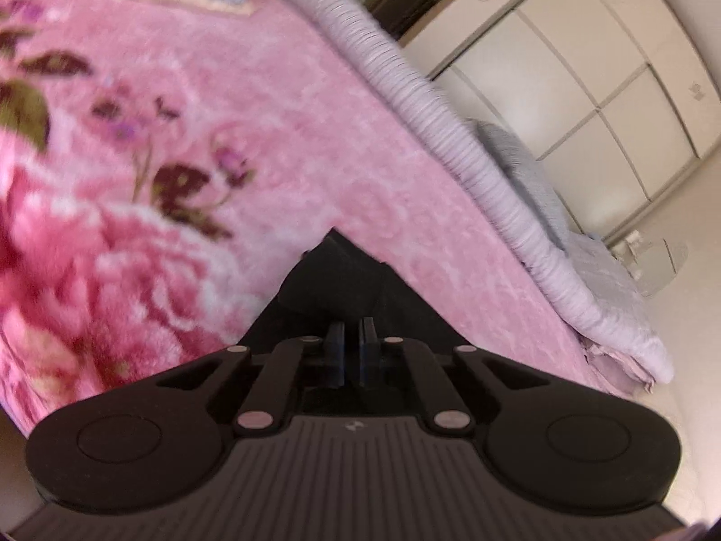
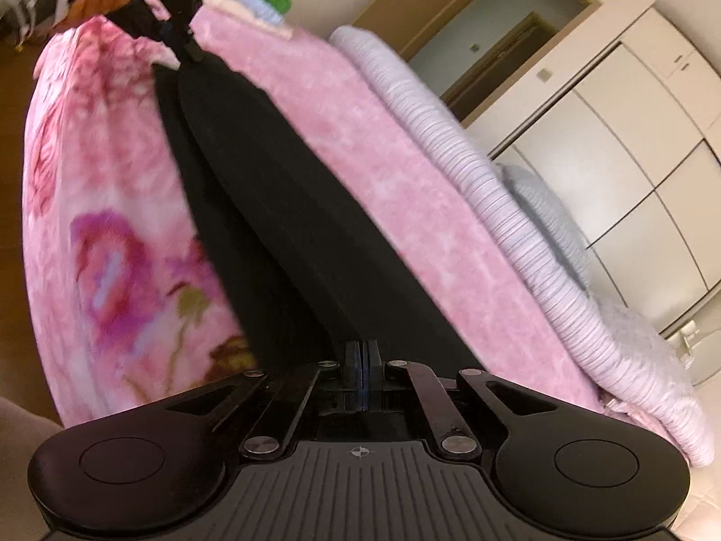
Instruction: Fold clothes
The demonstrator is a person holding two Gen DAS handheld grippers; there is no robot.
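Both grippers, left [image 1: 351, 351] and right [image 2: 362, 376], are clamped on the ends of black trousers [image 2: 279, 207] stretched over the pink blanket [image 2: 405, 180]; thin 2-finger pinches may slip if pulled, dropping an end

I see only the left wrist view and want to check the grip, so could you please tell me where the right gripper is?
Observer: The right gripper is shut on the garment's near end.
Operator: And how does the garment lie?
Observer: It runs as one long strip over the blanket to the left gripper.
Operator: Is it doubled over?
Observer: Two overlapping layers show along it.
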